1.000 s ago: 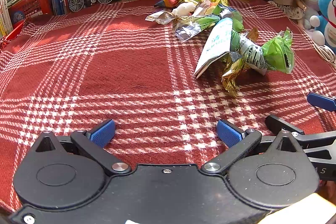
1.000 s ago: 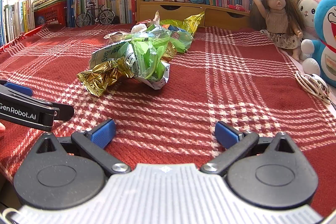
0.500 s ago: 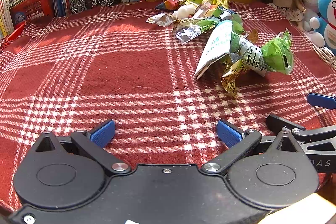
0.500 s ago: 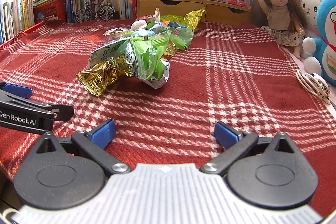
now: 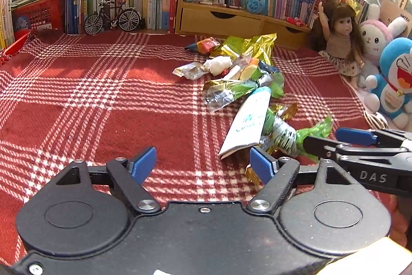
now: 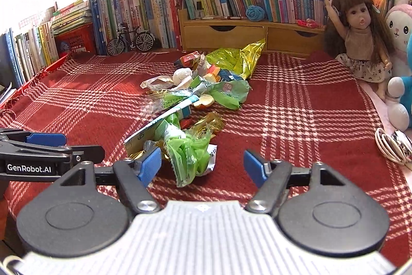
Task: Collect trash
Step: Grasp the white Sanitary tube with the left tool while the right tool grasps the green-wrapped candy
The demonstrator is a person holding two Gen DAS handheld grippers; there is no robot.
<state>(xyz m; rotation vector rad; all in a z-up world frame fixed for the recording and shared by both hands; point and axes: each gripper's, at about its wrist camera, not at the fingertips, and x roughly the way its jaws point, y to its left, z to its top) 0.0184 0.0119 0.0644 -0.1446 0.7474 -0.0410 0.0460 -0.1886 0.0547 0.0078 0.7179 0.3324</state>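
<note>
Two grippers sit low at the near end of the wrapper pile (image 6: 203, 94): your right gripper (image 6: 202, 163) spread wide around the green wrapper (image 6: 189, 155), your left gripper (image 5: 203, 163) equally wide and empty beside it, ready to help.

Left hand-held gripper (image 5: 203, 161): glossy black body, two round black discs, black linkage arms with silver pivot screws, blue rubber pads (image 5: 143, 164) on its fingertips. Right hand-held gripper (image 6: 202, 163): same black discs and blue pads, but a ribbed light-grey centre plate. White side lettering reads "GenRobot.AI" and "DAS".
</note>
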